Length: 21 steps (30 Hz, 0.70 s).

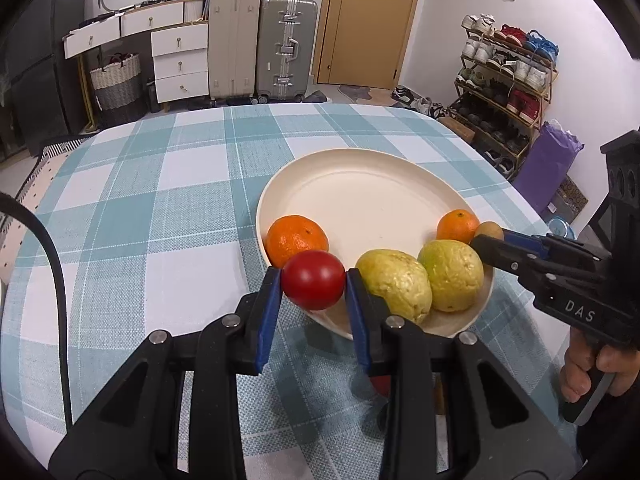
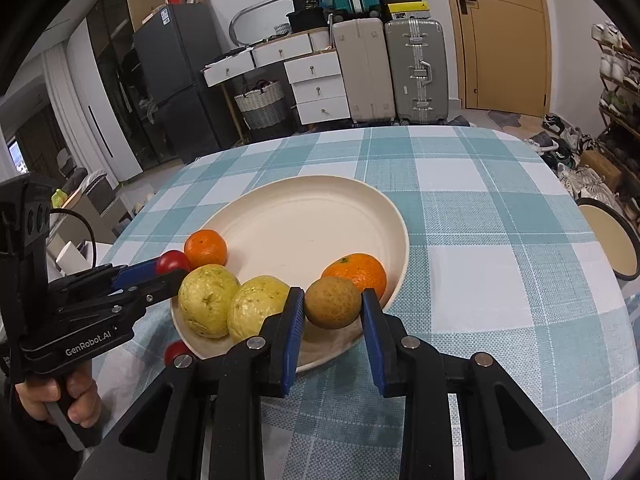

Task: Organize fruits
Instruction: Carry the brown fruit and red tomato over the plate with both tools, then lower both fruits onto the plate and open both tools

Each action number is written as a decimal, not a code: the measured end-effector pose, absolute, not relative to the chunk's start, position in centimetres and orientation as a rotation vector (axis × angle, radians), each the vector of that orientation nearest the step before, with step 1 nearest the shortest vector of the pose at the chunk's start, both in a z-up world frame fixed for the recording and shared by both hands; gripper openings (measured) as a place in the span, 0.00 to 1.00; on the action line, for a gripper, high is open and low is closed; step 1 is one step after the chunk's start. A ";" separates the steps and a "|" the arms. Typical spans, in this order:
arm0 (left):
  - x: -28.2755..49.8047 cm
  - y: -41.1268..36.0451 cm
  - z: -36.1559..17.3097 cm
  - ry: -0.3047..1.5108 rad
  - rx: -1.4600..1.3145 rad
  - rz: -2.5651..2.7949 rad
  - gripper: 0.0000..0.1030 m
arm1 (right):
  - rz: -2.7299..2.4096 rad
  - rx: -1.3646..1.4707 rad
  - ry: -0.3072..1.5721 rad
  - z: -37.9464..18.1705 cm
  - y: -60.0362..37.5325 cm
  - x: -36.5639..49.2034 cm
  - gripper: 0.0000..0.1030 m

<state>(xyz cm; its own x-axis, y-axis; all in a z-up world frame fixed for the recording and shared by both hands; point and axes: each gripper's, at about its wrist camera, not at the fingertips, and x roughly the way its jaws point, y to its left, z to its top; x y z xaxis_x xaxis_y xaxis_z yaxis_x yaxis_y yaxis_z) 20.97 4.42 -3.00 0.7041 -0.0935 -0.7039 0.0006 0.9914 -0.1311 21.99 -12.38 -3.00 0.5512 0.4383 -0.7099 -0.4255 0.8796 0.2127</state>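
Note:
A cream plate point(image 1: 360, 196) point(image 2: 304, 220) lies on the checked tablecloth. On its near half sit two oranges point(image 1: 297, 239) point(image 1: 457, 225) and two yellow-green guavas point(image 1: 394, 285) point(image 1: 452, 276). My left gripper point(image 1: 313, 280) is shut on a red tomato point(image 1: 313, 284) just above the plate's near-left rim. Over the near-right rim, my right gripper point(image 2: 333, 300) is shut on a brown kiwi point(image 2: 333, 304). Each gripper shows in the other's view, the right gripper point(image 1: 486, 240) with the kiwi point(image 1: 489, 230) and the left gripper point(image 2: 168, 268) with the tomato point(image 2: 173, 261).
A second red fruit point(image 2: 176, 352) lies on the cloth by the plate's near edge, partly hidden. A round stool point(image 2: 608, 240) stands off the table's right side. A black cable point(image 1: 52, 260) crosses the left. Suitcases point(image 1: 260, 48) and a shoe rack point(image 1: 504, 92) stand behind.

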 end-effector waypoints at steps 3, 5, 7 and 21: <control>21.2 4.4 -3.0 0.785 -0.122 -0.049 0.28 | 0.515 0.034 0.844 -3.2 -12.5 22.2 0.28; 21.3 4.4 -3.0 0.780 -0.121 -0.049 0.28 | 0.519 0.039 0.847 -3.2 -12.5 22.4 0.28; 21.4 4.4 -3.1 0.776 -0.121 -0.050 0.28 | 0.515 0.034 0.847 -3.2 -12.5 22.4 0.28; 19.6 4.7 -2.2 0.745 -0.131 -0.037 0.54 | 0.456 0.039 0.776 -1.6 -13.9 20.9 0.55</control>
<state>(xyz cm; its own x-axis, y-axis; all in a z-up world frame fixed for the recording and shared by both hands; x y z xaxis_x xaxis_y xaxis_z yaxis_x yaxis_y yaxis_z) 19.59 4.65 -2.21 0.7351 -0.0797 -0.6732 -0.0133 0.9912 -0.1319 20.86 -13.92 -1.55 0.6218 0.4112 -0.6665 -0.3828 0.9021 0.1994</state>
